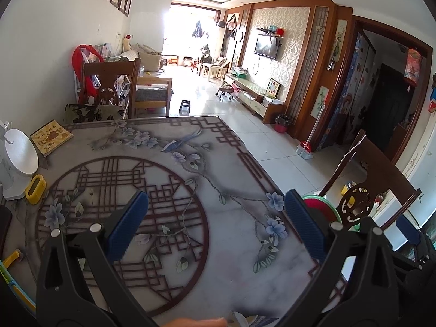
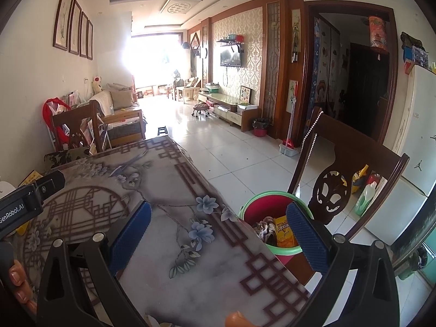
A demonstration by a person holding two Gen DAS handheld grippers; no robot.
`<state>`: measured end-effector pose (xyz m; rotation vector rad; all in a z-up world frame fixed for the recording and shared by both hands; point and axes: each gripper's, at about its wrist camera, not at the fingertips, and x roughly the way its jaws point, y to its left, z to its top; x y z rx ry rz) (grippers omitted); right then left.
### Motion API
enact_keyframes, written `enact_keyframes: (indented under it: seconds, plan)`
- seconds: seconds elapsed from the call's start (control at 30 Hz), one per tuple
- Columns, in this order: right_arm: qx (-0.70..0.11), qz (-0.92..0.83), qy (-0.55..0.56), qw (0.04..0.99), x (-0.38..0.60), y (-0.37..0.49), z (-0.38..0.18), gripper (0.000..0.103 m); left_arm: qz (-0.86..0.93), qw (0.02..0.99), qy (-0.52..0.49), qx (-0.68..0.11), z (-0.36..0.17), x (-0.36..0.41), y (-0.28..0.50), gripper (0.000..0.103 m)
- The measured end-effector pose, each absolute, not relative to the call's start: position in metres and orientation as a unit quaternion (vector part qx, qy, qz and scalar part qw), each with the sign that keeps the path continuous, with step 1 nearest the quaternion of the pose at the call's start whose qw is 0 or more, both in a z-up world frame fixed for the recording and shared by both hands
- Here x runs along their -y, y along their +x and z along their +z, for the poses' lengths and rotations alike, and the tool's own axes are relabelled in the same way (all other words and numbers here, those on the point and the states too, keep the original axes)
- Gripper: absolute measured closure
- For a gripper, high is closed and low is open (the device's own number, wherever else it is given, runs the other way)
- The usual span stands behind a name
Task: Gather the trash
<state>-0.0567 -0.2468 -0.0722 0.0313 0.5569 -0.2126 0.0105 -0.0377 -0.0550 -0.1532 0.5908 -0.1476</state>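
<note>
Both grippers sit low over the patterned tabletop (image 1: 190, 190). The left gripper (image 1: 216, 212) has its jaws spread wide with nothing between them, and the right gripper (image 2: 218, 223) is the same, wide apart and holding nothing.

Just off the tabletop's right edge there's a red bin with a green rim (image 2: 268, 207), and inside it you can see trash: a yellow wrapper (image 2: 284, 230) and some darker crumpled stuff I can't really identify. The right jaw covers part of the bin. In the left wrist view the bin (image 1: 317, 200) is mostly hidden behind the jaw.

Further left there's a yellow block (image 1: 35, 189), a white stand thing (image 1: 20, 152) cut off by the frame, and a yellow booklet (image 1: 51, 137). A wooden chair (image 2: 346, 174) stands right of the bin.
</note>
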Motion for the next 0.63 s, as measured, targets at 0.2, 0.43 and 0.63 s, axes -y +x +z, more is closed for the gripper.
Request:
enact_keyframes:
  seconds: [0.2, 0.43, 0.63]
  plan:
    - [-0.288, -0.102, 0.011, 0.952, 0.244, -0.048, -0.079, 0.007, -0.070, 0.947, -0.080, -0.302, -0.060, 0.034, 0.018, 0.005]
    - [-0.333, -0.074, -0.010, 0.940, 0.226, -0.019, -0.107, 0.007, -0.043, 0.935, -0.090, -0.340, -0.087, 0.014, 0.034, 0.005]
    - [-0.399, 0.013, -0.084, 0.913, 0.177, 0.039, -0.180, 0.007, 0.093, 0.903, -0.081, -0.412, -0.162, -0.072, 0.046, 0.005]
